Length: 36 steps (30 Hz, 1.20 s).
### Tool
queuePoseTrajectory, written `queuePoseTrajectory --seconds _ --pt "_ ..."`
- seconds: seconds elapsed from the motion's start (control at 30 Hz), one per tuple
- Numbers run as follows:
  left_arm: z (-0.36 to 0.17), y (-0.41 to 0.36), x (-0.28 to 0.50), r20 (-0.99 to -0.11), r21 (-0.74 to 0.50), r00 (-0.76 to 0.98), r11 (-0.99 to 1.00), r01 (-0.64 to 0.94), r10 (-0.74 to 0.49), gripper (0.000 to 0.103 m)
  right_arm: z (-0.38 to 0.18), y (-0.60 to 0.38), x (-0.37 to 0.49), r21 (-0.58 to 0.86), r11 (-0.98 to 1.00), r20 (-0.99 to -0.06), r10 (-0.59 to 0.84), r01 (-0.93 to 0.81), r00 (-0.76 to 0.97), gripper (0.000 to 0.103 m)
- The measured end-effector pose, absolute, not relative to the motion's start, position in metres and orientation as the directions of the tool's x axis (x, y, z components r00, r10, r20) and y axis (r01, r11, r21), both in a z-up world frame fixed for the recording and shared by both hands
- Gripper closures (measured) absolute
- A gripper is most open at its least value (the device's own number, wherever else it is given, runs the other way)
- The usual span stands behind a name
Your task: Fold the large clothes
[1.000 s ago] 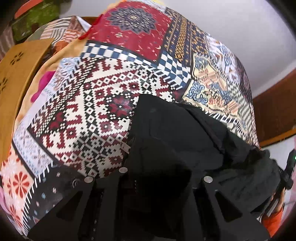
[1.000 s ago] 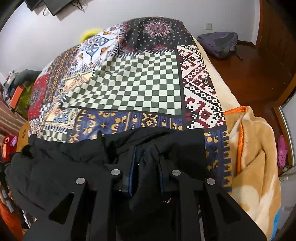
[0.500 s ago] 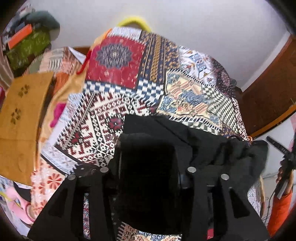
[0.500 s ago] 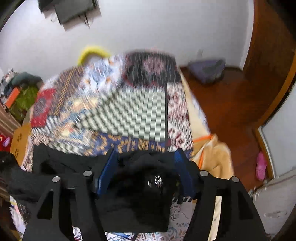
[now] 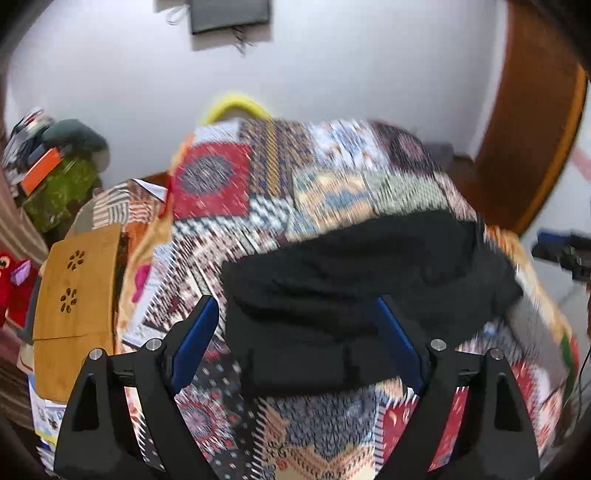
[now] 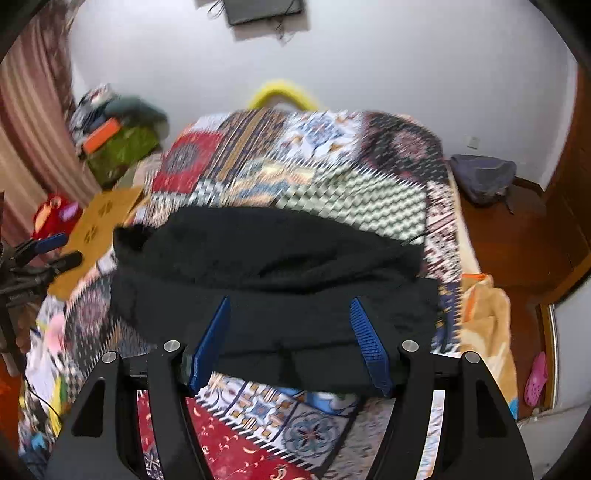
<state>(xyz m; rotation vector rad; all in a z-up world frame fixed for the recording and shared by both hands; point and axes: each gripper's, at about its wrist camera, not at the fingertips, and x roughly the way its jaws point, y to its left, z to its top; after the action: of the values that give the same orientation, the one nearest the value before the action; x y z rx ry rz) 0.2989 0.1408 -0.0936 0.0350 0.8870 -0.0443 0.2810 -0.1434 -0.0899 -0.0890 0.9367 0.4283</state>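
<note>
Left wrist view: my left tongs [image 5: 295, 339] and right tongs [image 6: 291, 338], jaws just opened and gripping nothing, hover over the black garment [image 6: 273, 280], whose long axis lies crosswise ahead.

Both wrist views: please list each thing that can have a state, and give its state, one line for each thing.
Black garment: released, lying folded in a bundle on the patchwork bedspread.
Left gripper: open, jaws just widened, nothing gripped.
Right gripper: open, jaws just widened, pads clear of the cloth.
Wall screen: dark.
Wooden folding table: lying flat beside the bed.
</note>
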Motion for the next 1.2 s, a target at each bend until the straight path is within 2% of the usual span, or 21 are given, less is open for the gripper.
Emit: queuePoseTrajectory --seconds 0.1,0.17,0.23,0.3,0.43,0.6,0.7,0.9,0.97,1.03,1.2 --pt "-0.131 0.12 0.297 -0.813 0.04 0.581 0.994 0.1 -0.026 0.018 -0.11 -0.129 0.284 0.124 0.904 -0.819 0.326 -0.409 0.472 0.04" --pt "-0.149 0.111 0.3 -0.826 0.043 0.563 0.993 0.11 -0.026 0.027 -0.119 -0.125 0.288 0.139 0.901 -0.83 0.332 -0.41 0.449 0.04" --pt "-0.168 0.106 0.314 -0.851 0.005 0.522 0.994 0.111 -0.054 0.045 -0.132 -0.118 0.301 0.15 0.901 -0.842 0.332 -0.406 0.426 0.04" --pt "-0.178 0.105 0.327 -0.858 -0.04 0.507 0.995 0.095 -0.083 0.05 -0.144 -0.114 0.316 0.138 0.906 -0.853 0.313 -0.399 0.417 0.04" --pt "-0.186 0.113 0.363 -0.849 -0.091 0.52 0.995 0.033 -0.095 0.05 -0.168 -0.108 0.344 0.132 0.919 -0.871 0.287 -0.371 0.4 0.038" --pt "-0.218 0.128 0.41 -0.865 -0.068 0.501 0.996 -0.061 -0.028 0.048 -0.181 -0.103 0.359 0.086 0.923 -0.859 0.259 -0.376 0.441 0.026" --pt "-0.232 0.138 0.421 -0.861 -0.088 0.507 0.992 -0.086 -0.032 0.048 -0.181 -0.105 0.36 0.087 0.918 -0.854 0.269 -0.388 0.445 0.024" --pt "-0.225 0.134 0.408 -0.852 -0.038 0.524 0.998 -0.04 -0.011 0.047 -0.174 -0.121 0.357 0.122 0.923 -0.846 0.289 -0.365 0.449 0.025" --pt "-0.223 0.137 0.401 -0.85 -0.029 0.526 0.999 -0.039 -0.005 0.044 -0.177 -0.128 0.355 0.101 0.93 -0.85 0.265 -0.354 0.455 0.025" --pt "-0.224 0.145 0.391 -0.846 -0.005 0.533 0.998 -0.055 0.026 0.033 -0.18 -0.138 0.352 0.091 0.937 -0.858 0.246 -0.339 0.451 0.025" --pt "-0.228 0.178 0.358 -0.849 -0.034 0.528 0.991 -0.127 0.038 0.031 -0.176 -0.175 0.344 0.126 0.957 -0.866 0.235 -0.261 0.442 0.024"
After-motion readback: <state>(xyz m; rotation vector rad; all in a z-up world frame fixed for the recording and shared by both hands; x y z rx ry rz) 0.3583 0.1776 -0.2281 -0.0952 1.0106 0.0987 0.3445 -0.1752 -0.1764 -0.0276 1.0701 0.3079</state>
